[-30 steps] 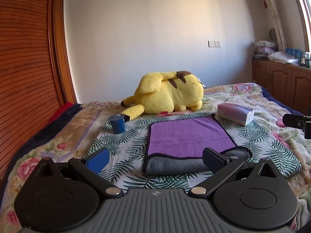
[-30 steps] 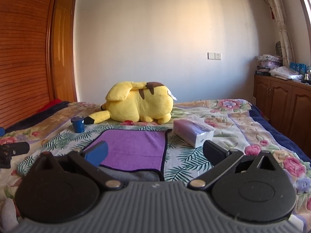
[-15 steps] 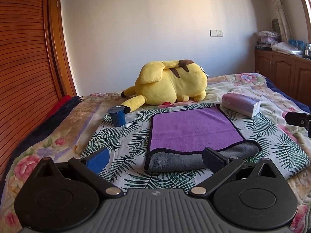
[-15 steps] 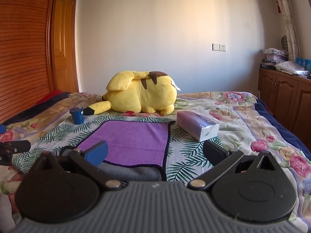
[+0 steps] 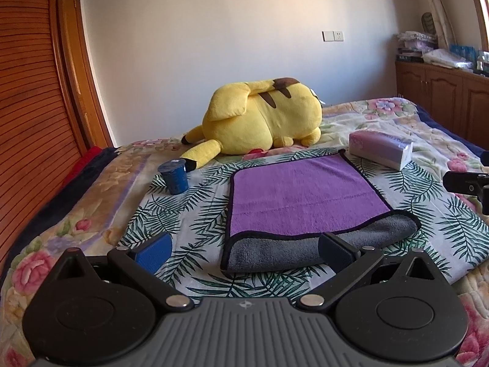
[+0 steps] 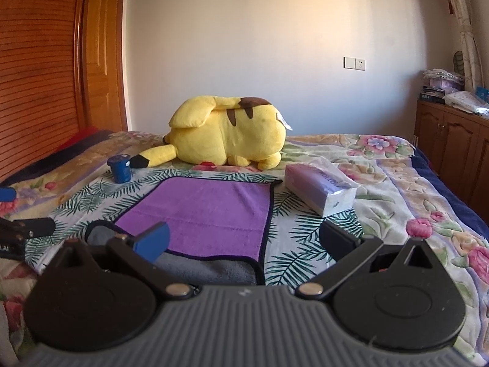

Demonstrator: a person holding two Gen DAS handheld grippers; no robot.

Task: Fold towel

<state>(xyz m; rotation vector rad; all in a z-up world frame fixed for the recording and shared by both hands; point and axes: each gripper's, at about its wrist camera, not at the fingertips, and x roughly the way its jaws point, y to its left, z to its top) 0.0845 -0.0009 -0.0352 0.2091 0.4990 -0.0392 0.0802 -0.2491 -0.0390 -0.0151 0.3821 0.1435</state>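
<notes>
Two grippers hover low over the bed (image 5: 452, 238), each with its fingers spread wide and nothing between them. The left gripper (image 5: 244, 249) faces the near left corner of the towel (image 5: 293, 192); the right gripper (image 6: 244, 238) faces the near right corner, its blue pad (image 6: 152, 240) over the gray band.

Step in hand, as judged: taking hold of the near edge for another fold. To do this well, each gripper should close on one near corner and catch both layers, purple and gray, so that the folded edge does not slip open. Both corners should then rise together and travel toward 12 o'clock, landing square on the far hem. Uneven lift would likely skew the fold; the soft bedding beneath may give under pressure.

Towel appearance: a rectangle, purple on the upper face and gray on the lower, edged in dark binding. It lies flat on the palm-leaf sheet (image 5: 189, 214), with the near end already turned so that a gray band shows beyond the purple panel. A faint crease crosses the purple face. The right near corner bulges slightly, seen in the left wrist view.

Surroundings: a yellow plush toy (image 5: 262, 116) at 12 o'clock beyond the towel, a blue cup (image 5: 174, 176) at 10 o'clock, and a tissue pack (image 5: 380, 148) at 2 o'clock, all apart from the towel.
</notes>
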